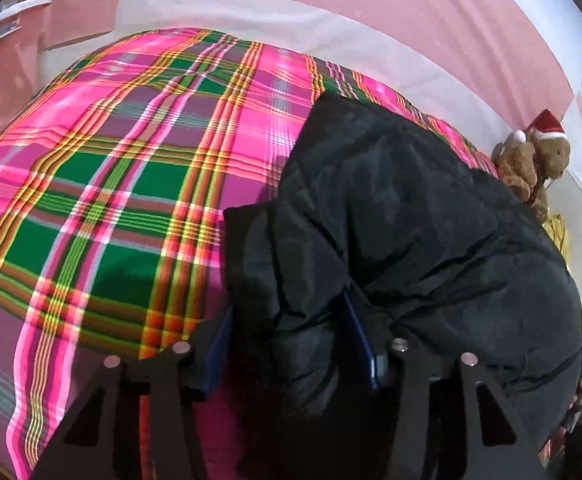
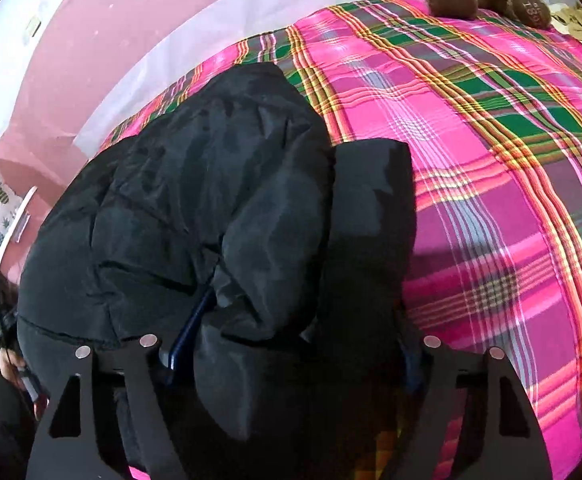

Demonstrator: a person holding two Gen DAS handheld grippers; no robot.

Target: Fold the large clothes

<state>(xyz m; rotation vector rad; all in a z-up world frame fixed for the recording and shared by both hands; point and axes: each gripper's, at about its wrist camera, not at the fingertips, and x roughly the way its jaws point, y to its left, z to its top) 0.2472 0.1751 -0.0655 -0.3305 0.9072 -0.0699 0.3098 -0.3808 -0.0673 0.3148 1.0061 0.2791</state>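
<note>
One bulky black puffer jacket [image 1: 391, 208], crumpled on plaid bedspread [image 1: 103, 184]

Black puffy jacket [image 1: 411, 208] bunched on bed

Stitched marks on the teddy bear's foot [image 2: 533, 10], too blurred to read.

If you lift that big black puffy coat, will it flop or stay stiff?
Probably flop: the black coat already sags in soft bulging folds on the plaid bedcover. Its puffiness suggests it is light for its size. The shiny fabric may be slippery.
</note>
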